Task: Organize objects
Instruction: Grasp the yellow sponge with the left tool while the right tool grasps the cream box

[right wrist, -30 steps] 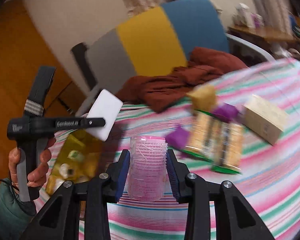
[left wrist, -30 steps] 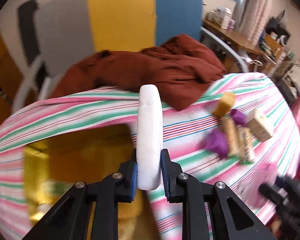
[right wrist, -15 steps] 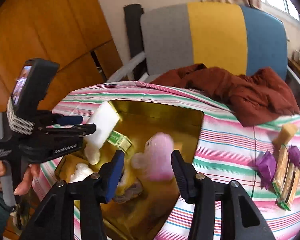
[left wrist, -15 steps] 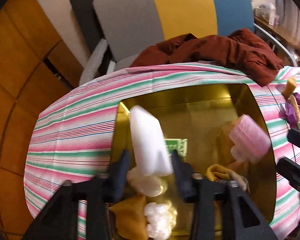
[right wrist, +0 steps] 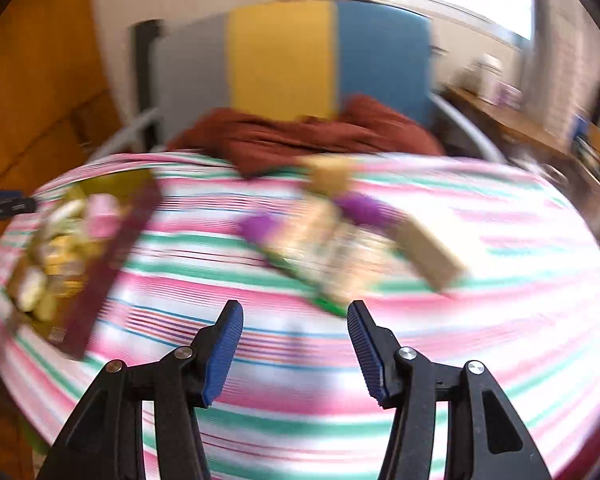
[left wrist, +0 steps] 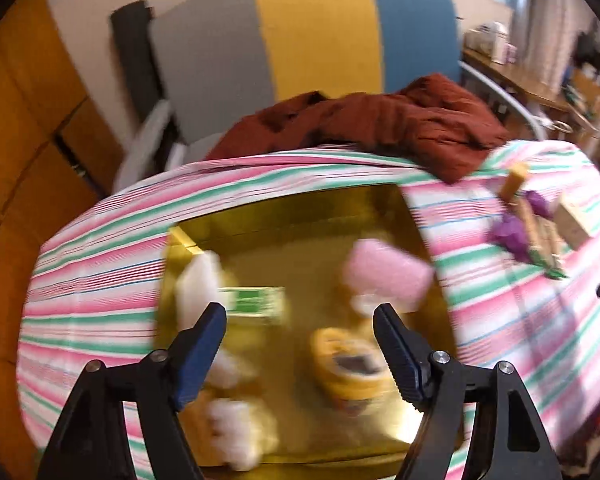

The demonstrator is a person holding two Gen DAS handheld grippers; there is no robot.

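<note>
My left gripper (left wrist: 298,316) is open and empty above a gold box (left wrist: 300,220) on the striped table. Inside the box lie a white bar (left wrist: 198,284), a pink hair roller (left wrist: 388,276), a green packet (left wrist: 256,300), a yellow tin (left wrist: 350,364) and some white pieces. My right gripper (right wrist: 294,316) is open and empty over the striped cloth. Ahead of it, blurred, lie a snack packet (right wrist: 324,256), purple wrappers (right wrist: 360,206), a tan box (right wrist: 428,256) and a small yellow block (right wrist: 330,174). The gold box (right wrist: 100,184) shows at the left.
A brown-red cloth (left wrist: 380,124) lies on the table's far edge, before a grey, yellow and blue chair (left wrist: 312,32). A wooden wall (left wrist: 24,128) stands at the left. A desk with clutter (left wrist: 512,72) stands at the back right.
Both grippers opened and dropped their loads: the white bar and the pink roller now lie in the gold box. My right gripper has swung right toward the loose items.
</note>
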